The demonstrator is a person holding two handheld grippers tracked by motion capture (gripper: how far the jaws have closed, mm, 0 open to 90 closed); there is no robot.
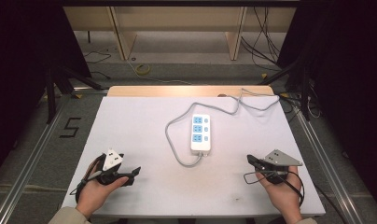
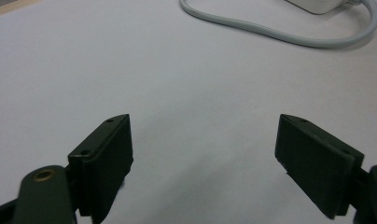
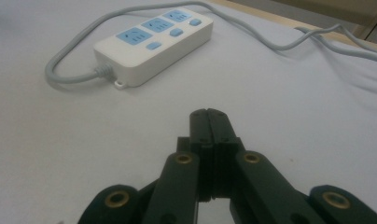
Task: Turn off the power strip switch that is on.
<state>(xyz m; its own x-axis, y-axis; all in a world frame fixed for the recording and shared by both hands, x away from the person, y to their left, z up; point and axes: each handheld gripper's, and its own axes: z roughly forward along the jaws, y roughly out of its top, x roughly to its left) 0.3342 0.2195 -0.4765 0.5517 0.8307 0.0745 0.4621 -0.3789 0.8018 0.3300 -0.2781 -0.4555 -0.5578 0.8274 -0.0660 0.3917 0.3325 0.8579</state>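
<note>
A black mark shaped like the figure 5 (image 1: 71, 127) stands on the grey floor (image 1: 32, 140), just off the left edge of the table (image 1: 130, 130), made of straight dark strips. It is the one sign that can be read. The white power strip (image 1: 200, 133) near the middle of the table carries blue socket panels, but any lettering on them is too small to read.

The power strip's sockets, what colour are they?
Light blue, set in the white power strip; the right gripper view shows them best.

Grey floor (image 1: 186, 70), perhaps wooden shelving (image 1: 177, 18)
</note>
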